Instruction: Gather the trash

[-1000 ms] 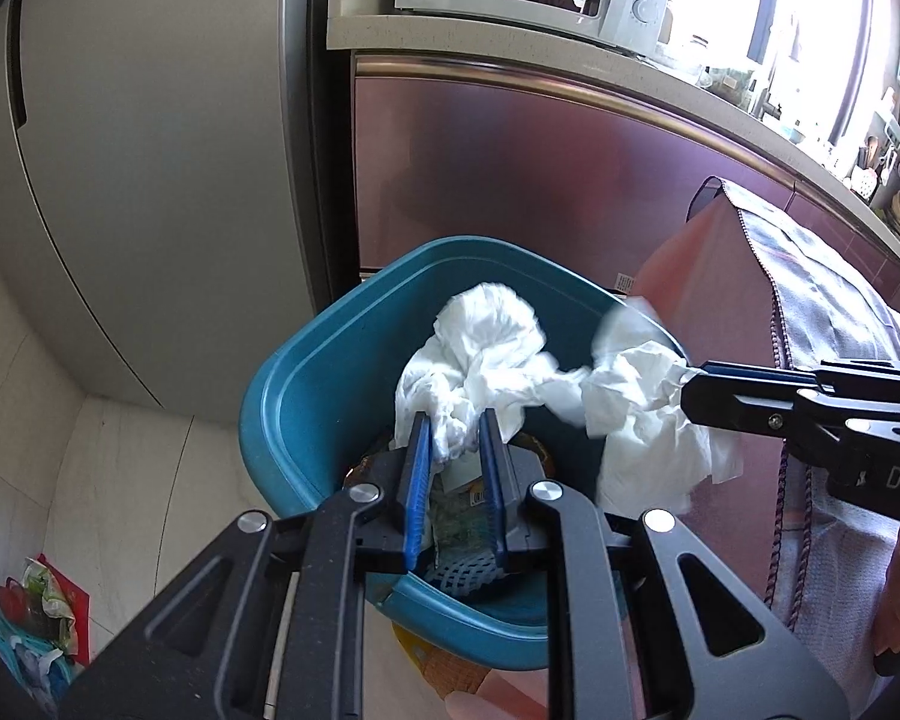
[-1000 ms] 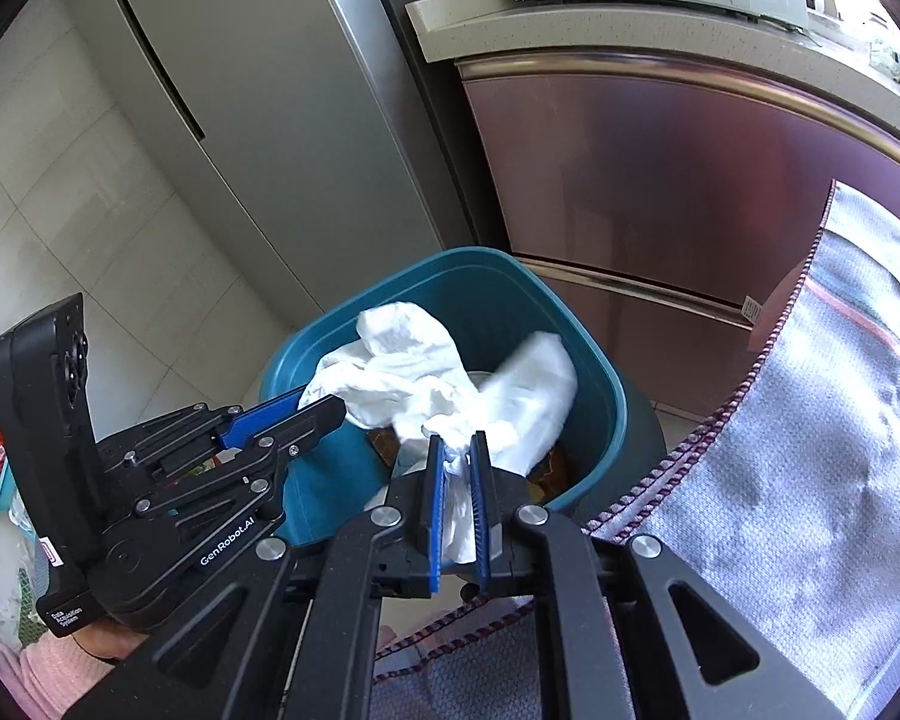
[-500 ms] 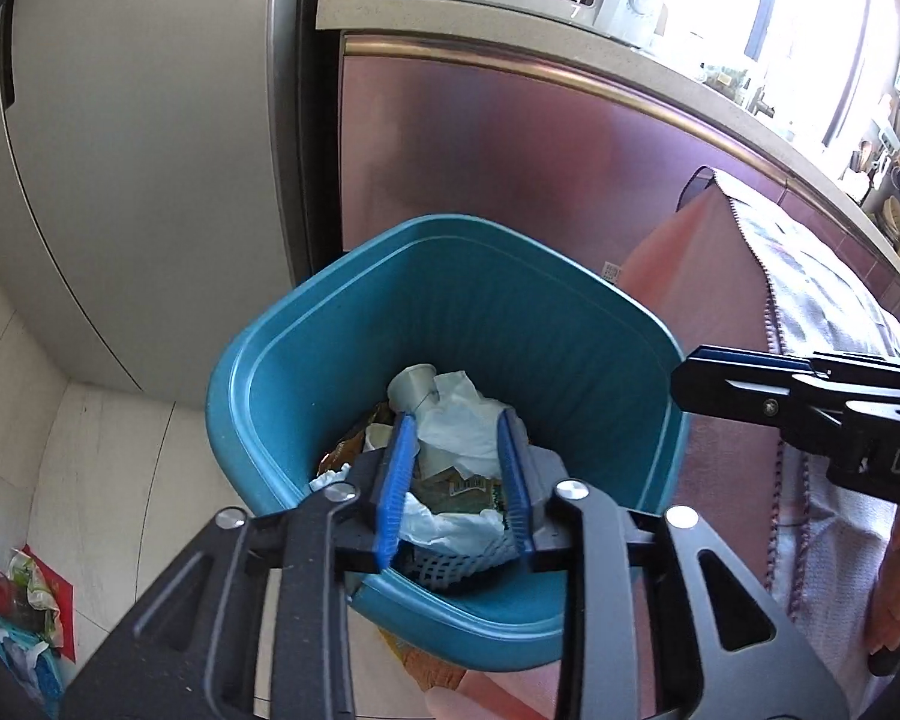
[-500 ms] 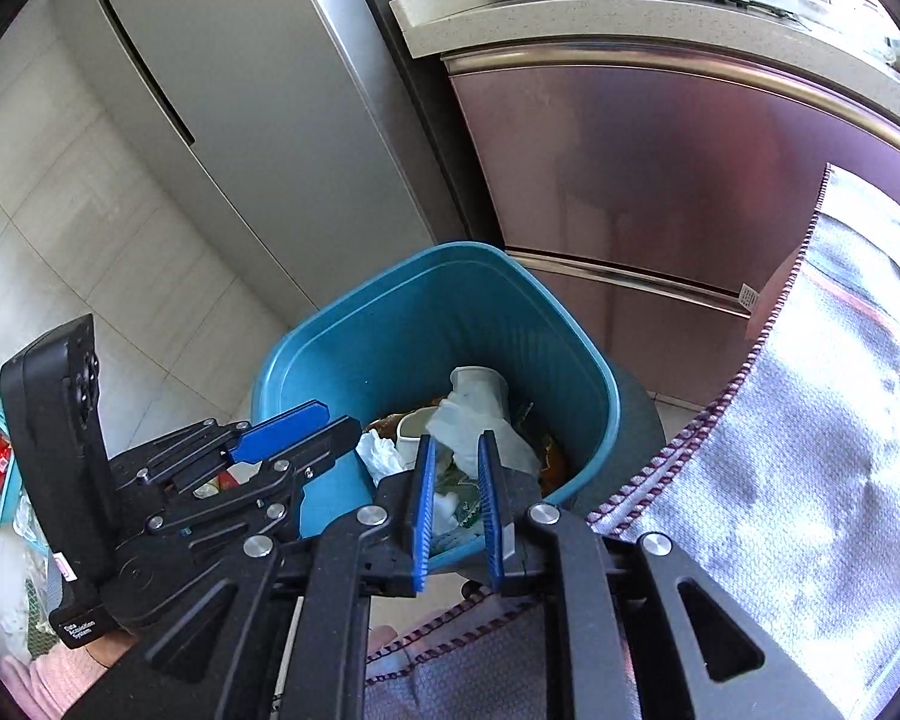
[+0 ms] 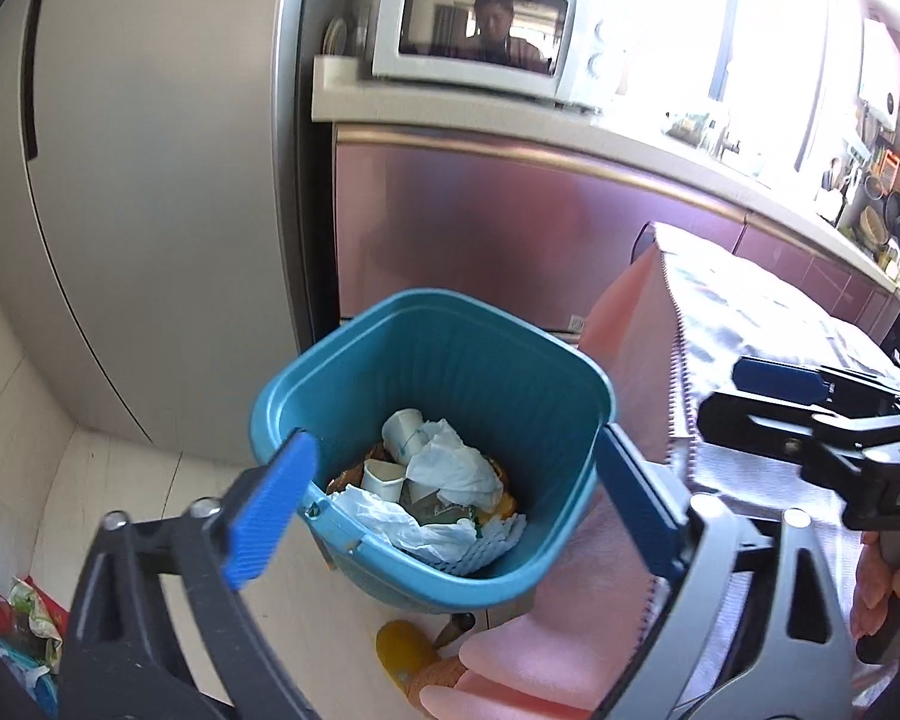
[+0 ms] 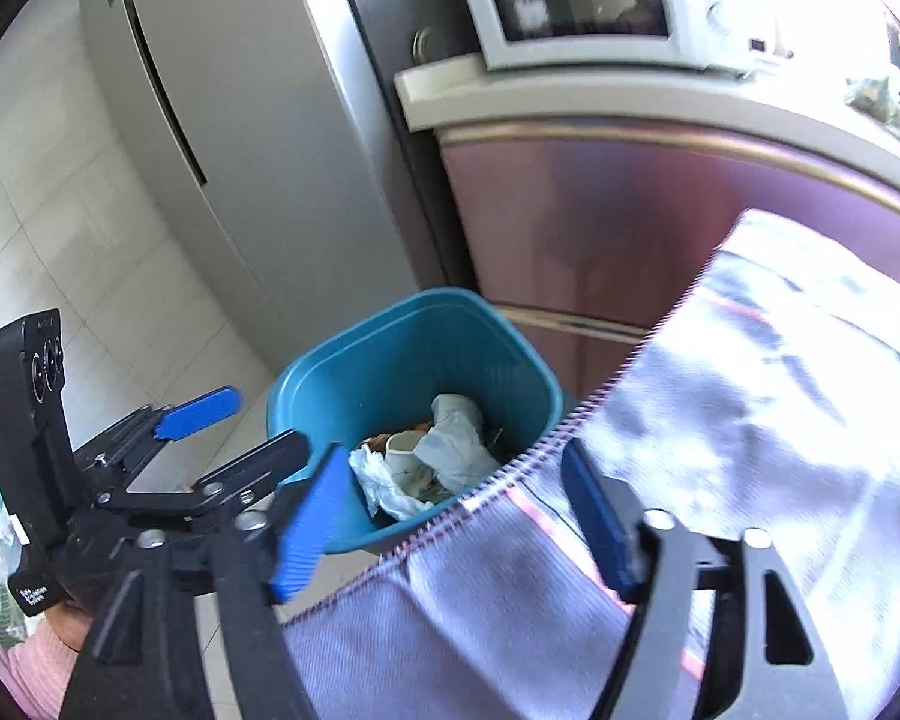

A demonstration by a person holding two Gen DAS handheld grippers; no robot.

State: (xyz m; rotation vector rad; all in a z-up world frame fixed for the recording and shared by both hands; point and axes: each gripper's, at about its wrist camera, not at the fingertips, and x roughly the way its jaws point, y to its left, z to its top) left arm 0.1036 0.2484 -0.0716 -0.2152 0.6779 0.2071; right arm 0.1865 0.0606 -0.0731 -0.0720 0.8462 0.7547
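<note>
Both claws are held above the teal bin [image 5: 354, 372], fingers spread wide, nothing gripped. The left gripper [image 5: 450, 501] straddles the bin's near rim; the right gripper [image 6: 450, 504] hangs over its right edge, by a draped cloth [image 6: 720, 420]. Crumpled tissue [image 5: 450, 462] and paper cups [image 5: 402, 429] are seen lying inside the bin, on what may be food wrappers.

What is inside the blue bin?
Inside the blue bin: crumpled white tissues, paper cups, white foam netting and scraps. Anything beneath that pile is covered.
</note>
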